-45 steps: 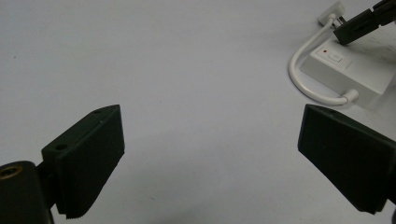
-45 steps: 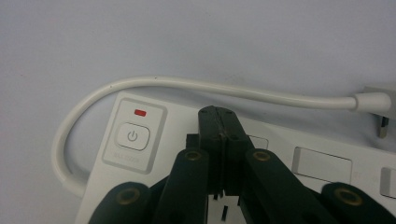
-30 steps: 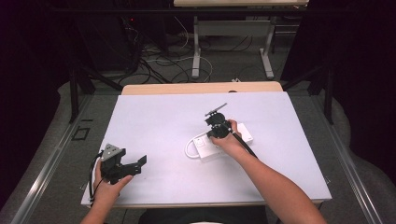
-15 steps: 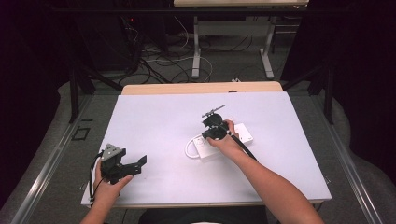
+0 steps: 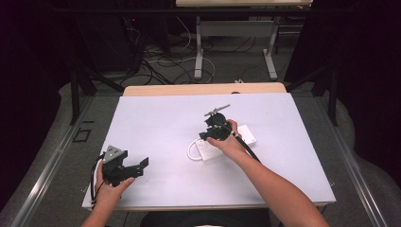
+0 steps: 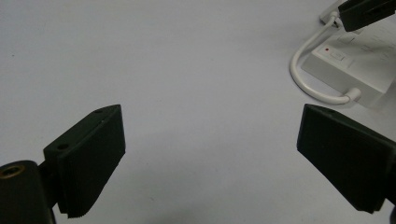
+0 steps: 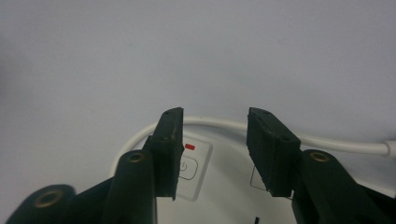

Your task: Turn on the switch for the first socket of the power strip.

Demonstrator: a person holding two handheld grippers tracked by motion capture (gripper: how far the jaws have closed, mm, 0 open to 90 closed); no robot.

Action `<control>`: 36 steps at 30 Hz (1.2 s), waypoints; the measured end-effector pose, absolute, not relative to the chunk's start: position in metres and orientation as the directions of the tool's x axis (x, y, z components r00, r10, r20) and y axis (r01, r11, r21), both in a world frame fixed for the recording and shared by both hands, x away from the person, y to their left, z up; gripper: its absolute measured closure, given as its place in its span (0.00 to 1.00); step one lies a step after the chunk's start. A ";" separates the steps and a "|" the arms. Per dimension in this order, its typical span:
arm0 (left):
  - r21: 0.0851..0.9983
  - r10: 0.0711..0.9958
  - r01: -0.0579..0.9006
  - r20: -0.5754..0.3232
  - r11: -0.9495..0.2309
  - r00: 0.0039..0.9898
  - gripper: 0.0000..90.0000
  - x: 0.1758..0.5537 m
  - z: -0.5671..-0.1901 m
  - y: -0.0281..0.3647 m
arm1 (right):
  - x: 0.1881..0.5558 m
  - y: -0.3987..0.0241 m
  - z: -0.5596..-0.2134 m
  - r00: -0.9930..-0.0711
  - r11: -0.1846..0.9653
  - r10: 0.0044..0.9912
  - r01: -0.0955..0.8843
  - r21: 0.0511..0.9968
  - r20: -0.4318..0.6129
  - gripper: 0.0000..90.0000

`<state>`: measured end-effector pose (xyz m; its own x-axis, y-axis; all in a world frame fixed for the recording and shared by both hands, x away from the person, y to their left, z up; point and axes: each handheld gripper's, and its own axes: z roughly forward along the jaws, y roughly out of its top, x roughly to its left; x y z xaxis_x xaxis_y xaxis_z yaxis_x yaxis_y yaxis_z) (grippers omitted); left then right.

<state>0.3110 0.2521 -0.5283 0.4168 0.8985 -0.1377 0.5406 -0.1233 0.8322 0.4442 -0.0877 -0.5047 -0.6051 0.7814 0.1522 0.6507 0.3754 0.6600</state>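
Note:
A white power strip (image 5: 208, 152) lies right of the table's middle, and its white cable (image 5: 191, 150) loops off its left end. My right gripper (image 5: 205, 136) hovers just over the strip, open, with nothing between its jaws. In the right gripper view the gripper (image 7: 212, 144) is above the strip (image 7: 219, 186), close to its power button (image 7: 186, 166) and red light (image 7: 190, 146). My left gripper (image 5: 140, 168) rests near the front left of the table, wide open and empty. The left gripper view looks past the gripper (image 6: 210, 154) to the strip (image 6: 348, 70) at the upper right.
The white table (image 5: 156, 118) has bare surface to the left of the strip and behind it. A white block (image 5: 247, 134) at the far end of the cable lies just right of my right hand. Cables and table legs (image 5: 198, 52) are on the floor beyond.
My right gripper has shifted slightly left over the power strip. The left gripper has stayed still.

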 end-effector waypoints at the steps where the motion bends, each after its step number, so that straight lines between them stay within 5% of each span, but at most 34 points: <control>1: 0.832 0.899 0.541 -0.138 -0.123 0.417 0.08 0.311 -0.528 0.252 | 0.444 -0.087 -0.503 -0.605 0.370 0.780 0.649 0.665 0.157 0.57; 5: 0.831 0.899 0.543 -0.140 -0.121 0.415 0.08 0.311 -0.528 0.252 | 0.440 -0.085 -0.496 -0.619 0.351 0.766 0.630 0.692 0.176 0.41; 9: 0.831 0.899 0.543 -0.141 -0.120 0.414 0.08 0.311 -0.528 0.252 | 0.437 -0.083 -0.488 -0.634 0.363 0.758 0.605 0.708 0.154 0.34; 36: 0.831 0.900 0.543 -0.140 -0.119 0.413 0.08 0.311 -0.529 0.252 | 0.419 -0.100 -0.453 -0.652 0.392 0.757 0.516 0.762 0.052 0.06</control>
